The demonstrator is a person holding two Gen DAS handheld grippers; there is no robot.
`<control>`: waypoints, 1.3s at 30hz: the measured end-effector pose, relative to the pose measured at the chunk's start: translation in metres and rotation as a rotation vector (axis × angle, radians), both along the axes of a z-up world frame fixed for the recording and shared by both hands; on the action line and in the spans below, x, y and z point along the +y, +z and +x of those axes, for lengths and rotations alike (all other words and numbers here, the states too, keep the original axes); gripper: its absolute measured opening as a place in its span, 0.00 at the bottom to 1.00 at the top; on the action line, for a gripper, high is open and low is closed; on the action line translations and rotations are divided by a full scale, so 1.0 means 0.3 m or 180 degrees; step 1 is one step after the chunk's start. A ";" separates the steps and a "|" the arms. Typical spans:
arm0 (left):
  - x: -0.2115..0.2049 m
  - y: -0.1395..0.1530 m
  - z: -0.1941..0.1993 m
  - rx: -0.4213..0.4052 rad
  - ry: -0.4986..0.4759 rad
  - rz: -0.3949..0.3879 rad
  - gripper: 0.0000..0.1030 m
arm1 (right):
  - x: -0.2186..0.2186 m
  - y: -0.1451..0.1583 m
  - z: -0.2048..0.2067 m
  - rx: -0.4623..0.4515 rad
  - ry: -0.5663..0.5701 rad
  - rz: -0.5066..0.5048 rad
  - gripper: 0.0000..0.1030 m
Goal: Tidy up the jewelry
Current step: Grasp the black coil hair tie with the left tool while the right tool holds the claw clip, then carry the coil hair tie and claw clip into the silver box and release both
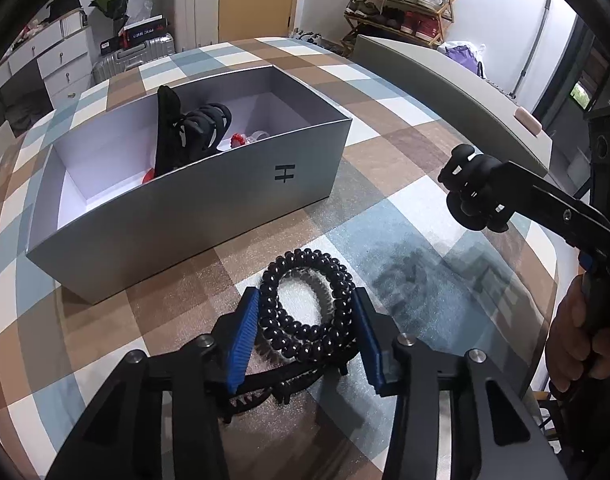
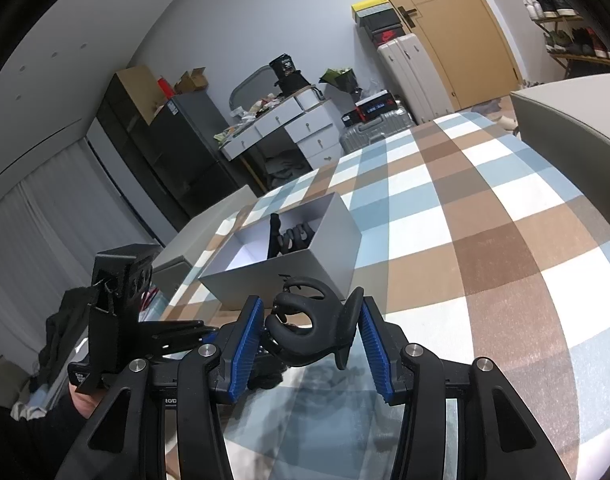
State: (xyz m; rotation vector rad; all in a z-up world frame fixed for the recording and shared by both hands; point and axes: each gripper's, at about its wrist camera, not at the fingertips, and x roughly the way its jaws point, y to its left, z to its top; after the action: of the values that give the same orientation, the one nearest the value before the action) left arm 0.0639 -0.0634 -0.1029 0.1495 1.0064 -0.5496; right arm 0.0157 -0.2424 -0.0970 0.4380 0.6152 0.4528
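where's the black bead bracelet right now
In the left wrist view, the black bead bracelet lies on the checkered table between the left gripper pads, just before the grey box.

A shoe rack [image 1: 401,4] stands beyond the far right corner of the checked bed [image 1: 385,128]; white drawers [image 2: 301,128], suitcases [image 2: 405,68] and a wooden door [image 2: 465,32] line the walls.

A surface covered in a brown, blue and white checked cloth [image 1: 385,92] carries an open grey box [image 1: 233,196] and, just in front of it, a coiled black bead strand [image 1: 309,308].
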 end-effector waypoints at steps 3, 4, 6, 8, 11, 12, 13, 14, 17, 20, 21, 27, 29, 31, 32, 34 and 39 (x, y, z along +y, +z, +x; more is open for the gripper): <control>0.006 0.009 -0.005 -0.0030 0.0020 -0.0020 0.37 | 0.000 0.001 0.000 0.0001 -0.0001 -0.0002 0.46; 0.009 0.013 -0.007 -0.0043 0.0027 -0.0028 0.37 | 0.000 0.001 0.000 0.0001 -0.0001 -0.0003 0.46; 0.015 0.020 -0.010 -0.0065 0.0050 -0.0036 0.37 | 0.001 0.002 0.000 0.0001 0.0007 -0.0004 0.46; 0.026 0.025 -0.014 -0.0077 0.0088 -0.0052 0.37 | 0.006 0.004 0.000 -0.0003 0.0015 -0.0011 0.46; 0.042 0.031 -0.024 -0.0106 0.0120 -0.0068 0.37 | 0.020 0.011 0.004 -0.0009 0.0033 -0.0026 0.46; 0.046 0.032 -0.026 -0.0117 0.0131 -0.0068 0.37 | 0.027 0.014 0.006 -0.0012 0.0049 -0.0028 0.46; 0.052 0.034 -0.028 -0.0124 0.0143 -0.0077 0.37 | 0.032 0.017 0.008 -0.0015 0.0063 -0.0031 0.46; 0.061 0.038 -0.030 -0.0136 0.0165 -0.0093 0.37 | 0.040 0.021 0.012 -0.0020 0.0081 -0.0035 0.46; 0.091 0.060 -0.037 -0.0198 0.0226 -0.0154 0.37 | 0.066 0.036 0.025 -0.0043 0.0136 -0.0066 0.46; 0.122 0.090 -0.043 -0.0311 0.0303 -0.0199 0.37 | 0.101 0.057 0.044 -0.0084 0.0209 -0.0118 0.46; 0.130 0.097 -0.043 -0.0346 0.0311 -0.0208 0.37 | 0.112 0.063 0.050 -0.0092 0.0234 -0.0126 0.46; 0.190 0.139 -0.004 -0.0501 0.0419 -0.0276 0.37 | 0.186 0.101 0.126 -0.0157 0.0389 -0.0192 0.46; 0.209 0.150 0.009 -0.0539 0.0438 -0.0356 0.37 | 0.215 0.117 0.158 -0.0192 0.0455 -0.0208 0.46; 0.226 0.156 0.023 -0.0574 0.0461 -0.0418 0.37 | 0.240 0.133 0.185 -0.0221 0.0509 -0.0222 0.46; 0.232 0.156 0.032 -0.0582 0.0476 -0.0437 0.37 | 0.251 0.140 0.200 -0.0241 0.0537 -0.0229 0.46; 0.246 0.157 0.052 -0.0591 0.0515 -0.0494 0.37 | 0.279 0.157 0.234 -0.0288 0.0592 -0.0254 0.46; 0.280 0.157 0.102 -0.0558 0.0611 -0.0642 0.37 | 0.332 0.183 0.306 -0.0340 0.0707 -0.0265 0.46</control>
State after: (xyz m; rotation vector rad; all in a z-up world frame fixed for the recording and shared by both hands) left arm 0.0946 0.0206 -0.0557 -0.0770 0.7800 -0.4508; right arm 0.1074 -0.1428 -0.0422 0.2650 0.5792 0.6555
